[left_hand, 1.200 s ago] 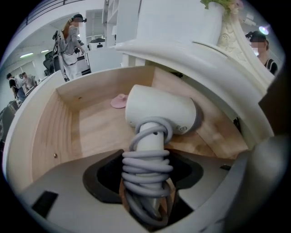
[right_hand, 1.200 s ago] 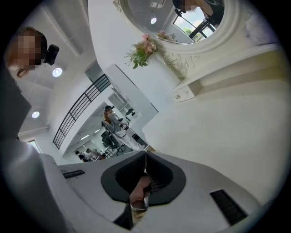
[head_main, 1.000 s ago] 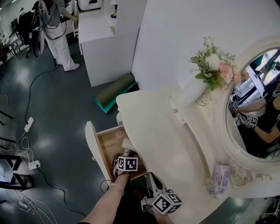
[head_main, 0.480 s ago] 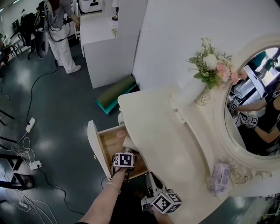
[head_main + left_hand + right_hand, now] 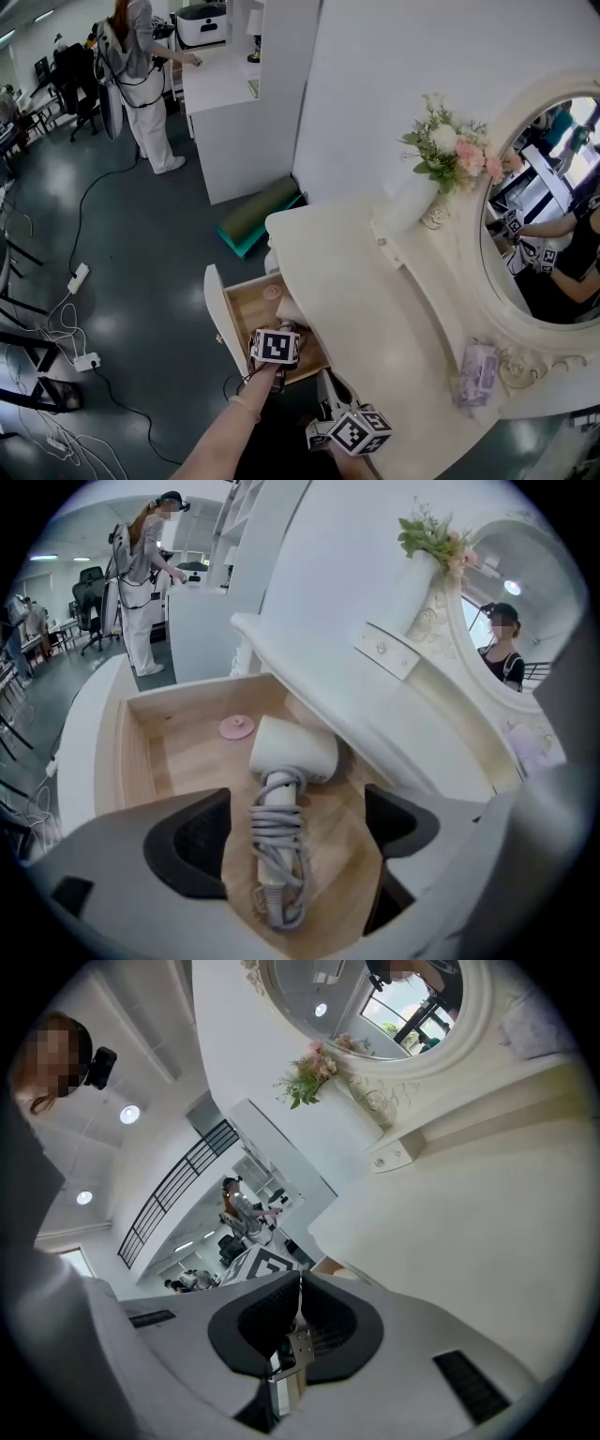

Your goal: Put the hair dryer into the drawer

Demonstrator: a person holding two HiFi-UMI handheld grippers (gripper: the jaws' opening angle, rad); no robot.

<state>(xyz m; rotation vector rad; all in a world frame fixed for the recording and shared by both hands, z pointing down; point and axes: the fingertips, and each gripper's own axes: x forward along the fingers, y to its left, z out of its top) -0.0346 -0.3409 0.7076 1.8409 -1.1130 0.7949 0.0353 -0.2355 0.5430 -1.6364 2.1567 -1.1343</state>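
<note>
My left gripper [image 5: 293, 829] has its jaws at full spread; they have just been opening, and the pads press on nothing. Straight beneath the gap, clear of both pads, lies the hair dryer [image 5: 281, 794], flat on the wooden floor of the drawer [image 5: 139, 757]. Its handle points back toward me and its head sits at the far end. The grey cord [image 5: 278, 841] is wound round the handle, closest to the jaws. I judge the shell to be hard, smooth plastic, so it is likely slippery on the head and top-heavy toward that end. The cord is soft and should give the pads some bite, though loose turns could slide or unwind. If I had to lift it again, I would close across the wrapped handle just below the head. That keeps the weight near the pads and stops the head from swinging. Just past the head, slightly to the gripper's left, a small pink disc [image 5: 236, 727] rests on the drawer floor. On the gripper's right the white tabletop [image 5: 375, 714] overhangs the drawer, close to the dryer's head. My right gripper [image 5: 298, 1321] is closed, pad against pad, with nothing held between them. It points out across that tabletop toward the oval mirror [image 5: 375, 1026] far beyond.
</note>
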